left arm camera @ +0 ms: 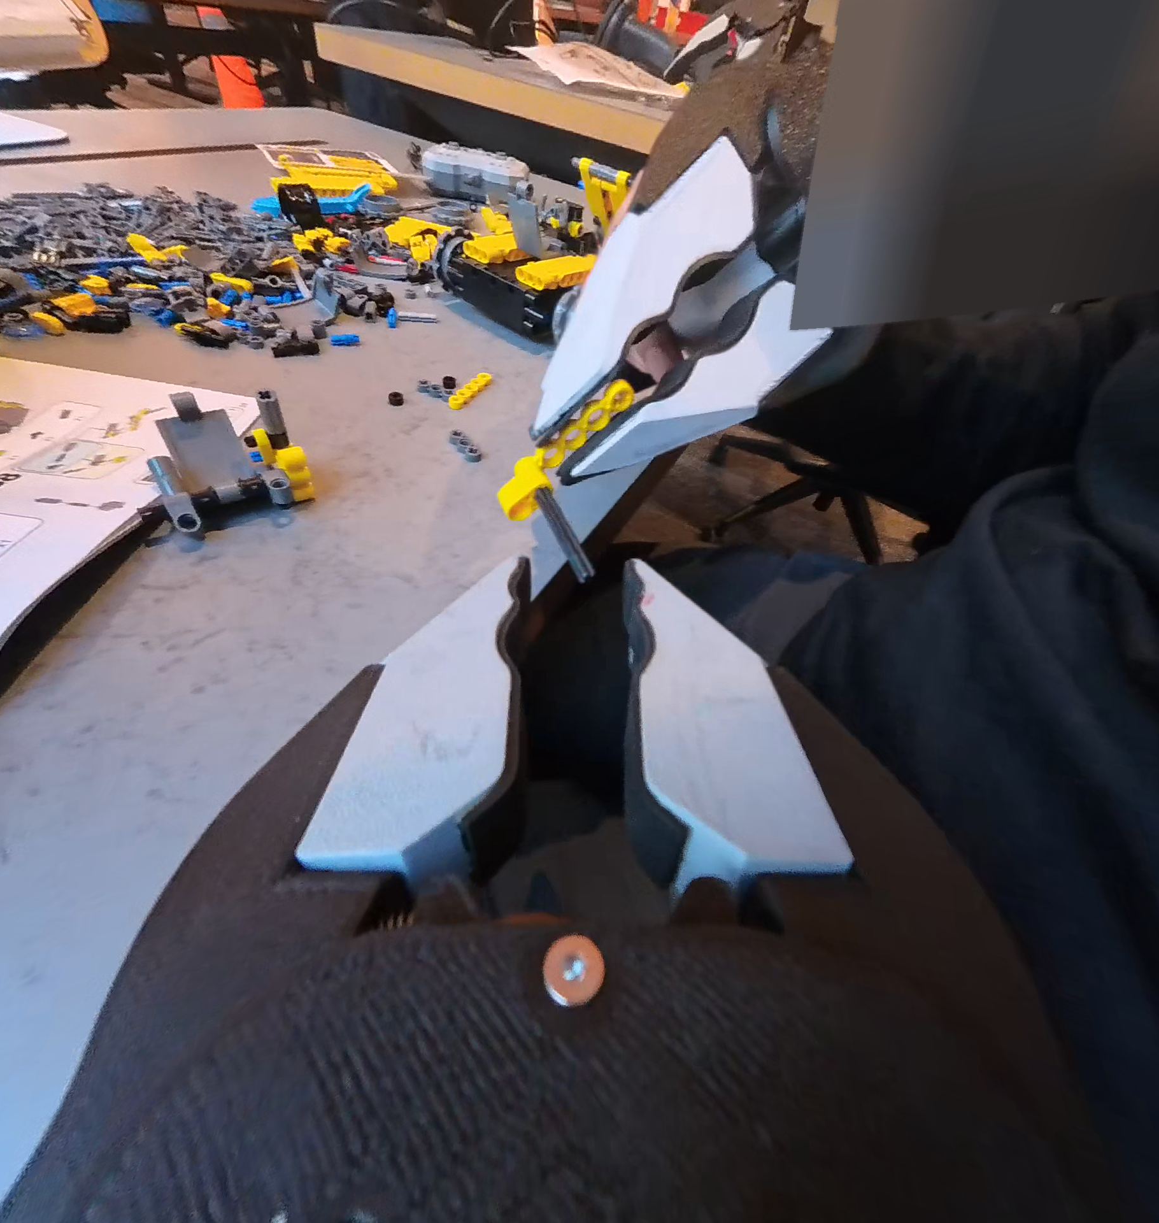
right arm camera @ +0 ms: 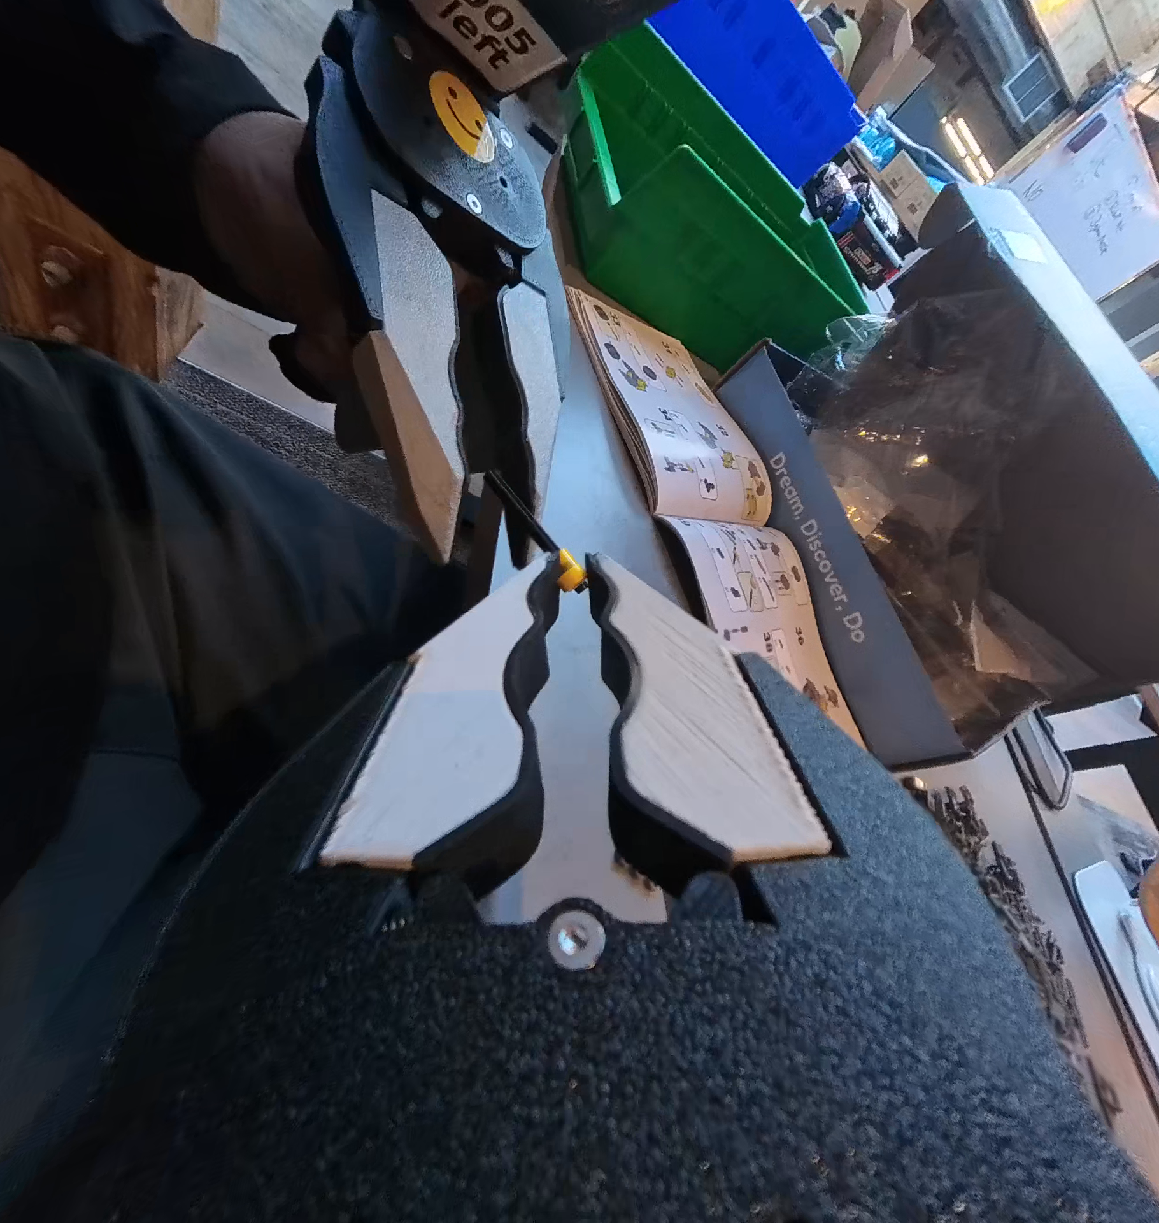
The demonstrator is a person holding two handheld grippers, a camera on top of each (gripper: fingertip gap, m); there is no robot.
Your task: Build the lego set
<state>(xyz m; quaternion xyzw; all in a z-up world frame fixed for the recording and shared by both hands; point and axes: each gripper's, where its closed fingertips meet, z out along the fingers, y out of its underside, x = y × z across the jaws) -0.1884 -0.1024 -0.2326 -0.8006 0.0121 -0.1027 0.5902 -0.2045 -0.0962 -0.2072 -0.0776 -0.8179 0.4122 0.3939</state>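
Note:
My right gripper (left arm camera: 554, 453) comes in from the upper right of the left wrist view and is shut on a yellow holed beam (left arm camera: 587, 417). A yellow connector (left arm camera: 524, 490) sits on the beam's end, and a dark grey axle (left arm camera: 563, 529) sticks out of it. The axle's free end lies between the fingertips of my left gripper (left arm camera: 577, 569), which is open with a wide gap. In the right wrist view, my right gripper (right arm camera: 571, 562) pinches the yellow piece (right arm camera: 569, 574). There the axle (right arm camera: 520, 519) points into the left gripper (right arm camera: 481, 552).
A grey table (left arm camera: 299, 662) holds a pile of loose parts (left arm camera: 166, 265), a grey-and-yellow subassembly (left arm camera: 233, 456), a black-and-yellow assembly (left arm camera: 511, 278) and an open instruction booklet (right arm camera: 696, 450). Green bins (right arm camera: 683, 231) and a grey box (right arm camera: 828, 595) stand behind. Both grippers are beyond the table's edge. Less than 4 cm separates the two grippers' tips.

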